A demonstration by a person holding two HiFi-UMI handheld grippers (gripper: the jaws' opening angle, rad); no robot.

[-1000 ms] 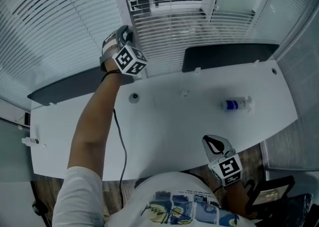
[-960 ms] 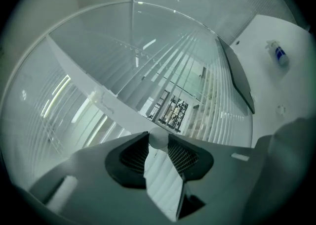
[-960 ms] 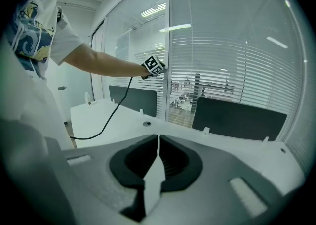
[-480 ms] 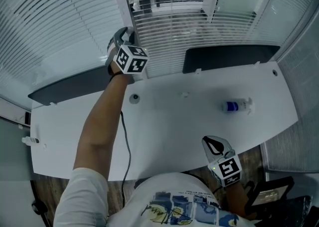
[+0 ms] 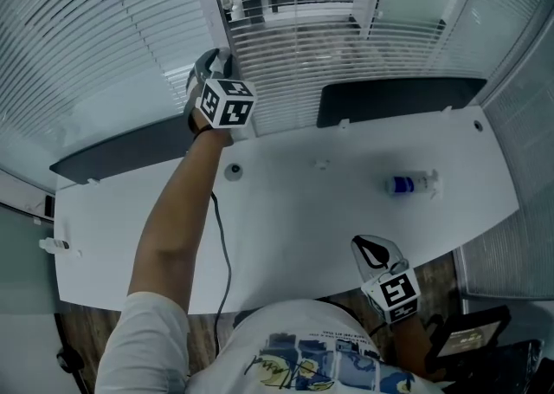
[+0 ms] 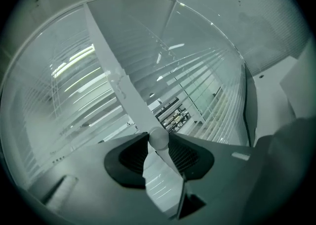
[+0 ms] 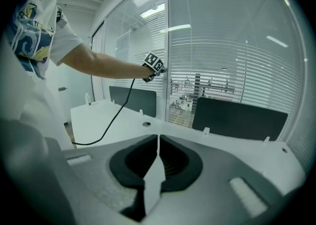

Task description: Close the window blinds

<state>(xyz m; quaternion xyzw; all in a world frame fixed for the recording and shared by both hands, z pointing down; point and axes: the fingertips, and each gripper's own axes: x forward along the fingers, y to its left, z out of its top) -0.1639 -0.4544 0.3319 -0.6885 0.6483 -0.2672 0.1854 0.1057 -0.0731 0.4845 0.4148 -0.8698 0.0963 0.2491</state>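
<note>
— White wand (image 6: 129,98): is that what the left tongs (image 5: 216,61) are gripping?

— Seems so. Its round end is sitting between the jaws, both touching it as far as I can tell, though they have just been easing apart a little.

— Where is it hanging?

— Against the window blinds (image 5: 104,29), beyond the far edge of the desk (image 5: 303,219), by the post between two panes. The middle pane's slats are lying open enough that a room is showing through.

— And the right tongs (image 7: 157,139)?

— Pinched together on nothing, hovering at the desk's near edge, well apart from the small bottle (image 5: 411,182) lying on it.
</note>
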